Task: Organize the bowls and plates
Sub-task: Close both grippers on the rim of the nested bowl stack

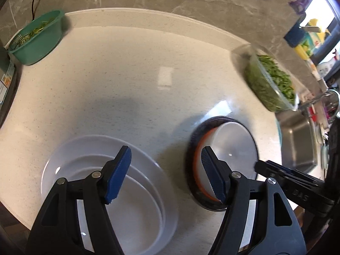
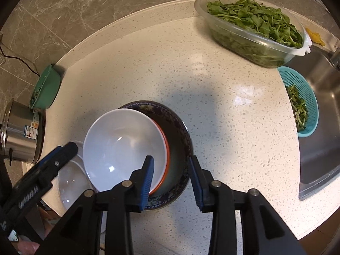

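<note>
So we've got two stacks going on the speckled pale stone surface (image 2: 212, 97). One is the white bowl with the orange outer rim (image 2: 125, 148), sitting tilted inside the dark patterned bowl (image 2: 180, 146). It leans rather than sitting flat. The other is a pile of white oval plates (image 1: 131, 201), nested, just to the left of the bowls.

Handling-wise, we'd guess all of this is glazed ceramic or melamine: stiff, smooth, pretty slippery against the ribbed blue pads. The bowls probably chip if they knock together, so no dragging. Best place to take hold looks like the rim, one pad inside and one outside the wall. The white bowl's near edge is the obvious spot, since it sticks up from the dark one.

Our right gripper (image 2: 171, 182) points steeply down over the near edge of the bowls. Its jaws are partly open and not clamping anything; the left pad sits inside the white bowl by its near rim, and the right pad is outside the dark bowl's edge, so both rims lie between them.

Our left gripper (image 1: 166, 176) also angles steeply down, hovering between the plate pile and the bowls. Its jaws are wide open and empty.
</note>
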A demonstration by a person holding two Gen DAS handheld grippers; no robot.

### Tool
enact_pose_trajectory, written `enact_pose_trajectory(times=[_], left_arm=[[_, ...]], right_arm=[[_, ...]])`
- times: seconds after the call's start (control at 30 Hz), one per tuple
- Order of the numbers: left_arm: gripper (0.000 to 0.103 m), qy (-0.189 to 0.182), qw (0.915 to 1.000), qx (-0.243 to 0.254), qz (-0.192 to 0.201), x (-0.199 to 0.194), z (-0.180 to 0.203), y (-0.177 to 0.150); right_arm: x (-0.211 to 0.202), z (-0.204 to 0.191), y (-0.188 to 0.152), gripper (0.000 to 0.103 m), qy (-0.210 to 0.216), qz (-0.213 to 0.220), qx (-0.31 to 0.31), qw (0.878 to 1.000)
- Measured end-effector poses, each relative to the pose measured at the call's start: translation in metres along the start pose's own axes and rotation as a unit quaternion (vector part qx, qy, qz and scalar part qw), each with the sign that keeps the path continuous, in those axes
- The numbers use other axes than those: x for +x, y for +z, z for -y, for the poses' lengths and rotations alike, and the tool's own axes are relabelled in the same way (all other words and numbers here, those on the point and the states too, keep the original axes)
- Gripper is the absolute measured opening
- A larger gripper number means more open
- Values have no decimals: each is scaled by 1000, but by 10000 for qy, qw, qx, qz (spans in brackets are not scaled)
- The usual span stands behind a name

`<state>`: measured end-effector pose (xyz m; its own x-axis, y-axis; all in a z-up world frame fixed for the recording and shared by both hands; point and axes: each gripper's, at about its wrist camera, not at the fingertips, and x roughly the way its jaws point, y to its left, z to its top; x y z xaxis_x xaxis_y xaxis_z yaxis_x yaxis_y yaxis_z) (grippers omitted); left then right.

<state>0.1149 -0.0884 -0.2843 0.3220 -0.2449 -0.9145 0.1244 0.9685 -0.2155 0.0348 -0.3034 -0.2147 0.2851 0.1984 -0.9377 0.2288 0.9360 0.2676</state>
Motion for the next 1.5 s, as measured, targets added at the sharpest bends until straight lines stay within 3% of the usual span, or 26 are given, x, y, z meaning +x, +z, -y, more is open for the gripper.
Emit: enact_pose_trajectory(times=[0.1,0.27,0.53,0.63,0.7,0.8,1.0,1.1,1.27,1.4,1.5], left_arm=[[67,-160,9997,-91,-148,10,-2,4],[67,295,9991,282,-112,29,15,4],[67,271,9985,454,-110,34,29,7],[67,115,9994,250,-192,27,23,13],[67,129,9991,42,-394,27,12,20],[67,-60,9969,72,-777,33,3,23],[67,-158,9917,-37,-1279,56,-4,19],[67,-7,9909,141,-1339,63,4,21],[65,57,9881,151,-1529,73,9,27],[56,-110,9899,36,-1411,67,3,29],[25,-436,9895,185,-1364,63,6,29]], right_arm=[[1,3,0,37,10,-39,15,10000],[2,3,0,37,4,-68,19,10000],[2,6,0,40,-7,-65,87,9999],[-2,11,0,41,6,-26,172,9998],[-6,17,1,41,65,2,270,9996],[-10,27,1,46,58,37,344,9994],[0,46,-6,47,217,-154,610,9978],[10,50,-8,47,386,-354,731,9959],[12,48,-6,47,407,-324,728,9960],[14,56,5,47,534,-402,836,9942],[18,58,8,46,482,-438,773,9949]])
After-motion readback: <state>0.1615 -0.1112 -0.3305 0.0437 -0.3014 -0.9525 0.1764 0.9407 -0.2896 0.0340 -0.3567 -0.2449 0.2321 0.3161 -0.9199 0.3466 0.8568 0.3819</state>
